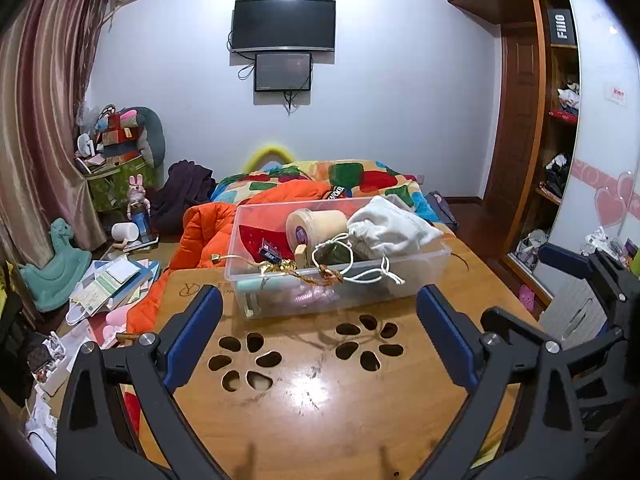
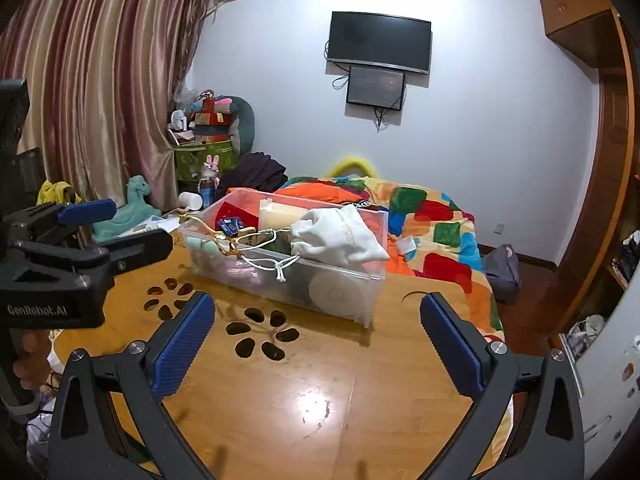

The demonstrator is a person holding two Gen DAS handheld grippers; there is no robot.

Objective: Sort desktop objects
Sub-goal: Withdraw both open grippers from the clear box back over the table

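Behind your work surface stands a bed (image 1: 360,176) with a patchwork quilt. Your wooden table (image 1: 320,392) carries a clear plastic bin (image 1: 340,280) at its far edge. Inside lie a white drawstring bag (image 1: 392,228), a tape roll (image 1: 316,226) and a gold cord (image 1: 280,268). Your left gripper (image 1: 320,320) and right gripper (image 2: 318,320) hover empty, fingers spread wide.

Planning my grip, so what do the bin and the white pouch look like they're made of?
Bin: clear, glossy rigid plastic by the look; contents show through its walls. White pouch: soft matte fabric, probably cotton; it wrinkles and slumps over the rim, with a cord drawstring.
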